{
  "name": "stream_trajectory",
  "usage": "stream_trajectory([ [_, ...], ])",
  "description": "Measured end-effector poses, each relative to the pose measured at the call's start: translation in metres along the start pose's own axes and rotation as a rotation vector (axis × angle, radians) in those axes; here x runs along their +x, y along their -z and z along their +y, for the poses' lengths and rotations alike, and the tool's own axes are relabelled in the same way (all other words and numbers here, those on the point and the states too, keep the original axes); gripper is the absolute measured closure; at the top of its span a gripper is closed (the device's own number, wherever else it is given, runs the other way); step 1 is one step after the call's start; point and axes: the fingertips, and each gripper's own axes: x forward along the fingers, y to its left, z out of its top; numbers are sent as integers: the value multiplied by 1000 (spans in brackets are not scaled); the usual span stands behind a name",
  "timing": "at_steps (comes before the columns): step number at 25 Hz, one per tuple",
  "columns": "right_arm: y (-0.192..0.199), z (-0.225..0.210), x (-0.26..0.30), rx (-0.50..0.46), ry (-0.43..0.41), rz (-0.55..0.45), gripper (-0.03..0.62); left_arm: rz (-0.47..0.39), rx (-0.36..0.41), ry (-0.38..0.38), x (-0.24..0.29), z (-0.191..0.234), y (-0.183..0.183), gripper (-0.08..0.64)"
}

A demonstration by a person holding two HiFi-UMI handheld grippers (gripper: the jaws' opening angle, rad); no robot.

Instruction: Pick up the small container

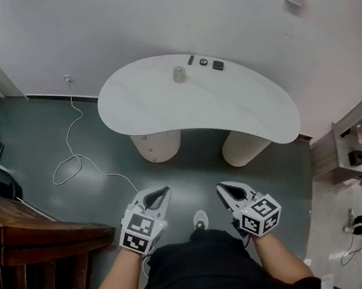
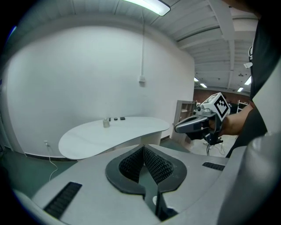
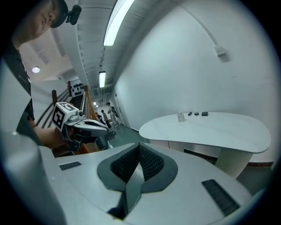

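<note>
While both tongs hang low in front of me, the head view puts the left tongs and the right tongs side by side over the dark floor. The small container lies straight ahead of them and well apart. It stands upright near the far edge of the white table, to the left of three small dark items. It sits about on the line that runs forward between the two tongs, so I judge neither one clearly nearer.

Looking along the left tongs, I see the ribbed pads clenched together with nothing between them. The container shows far ahead and off to the left of where these tongs point, its long axis vertical. The right tongs hover off to the right, held in a hand.

Looking along the right tongs, I find the pads pressed shut as well, and empty. Here the container stands ahead and to the right of the pointing line, on the far part of the table, with the left tongs off to the left.

By my reading the pick has not begun. Whichever tongs I choose must travel forward over the table, swing outward a little to line up, and open before closing across the container's upright sides.
</note>
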Motion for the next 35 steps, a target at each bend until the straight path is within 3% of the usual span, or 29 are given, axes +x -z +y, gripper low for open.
stream_trajectory([
  [10,-42,-81,28,-50,-60,-5,598,12,-26,-78,63,30,-41,543],
  [18,-38,-127,40,-30,-86,10,598,39,-5,-78,103,30,-58,543],
  [26,-37,-140,54,-9,-105,34,598,71,-38,-81,116,43,-55,543],
  [35,-44,-151,87,-14,-95,38,598,48,-41,-53,141,76,-58,543],
])
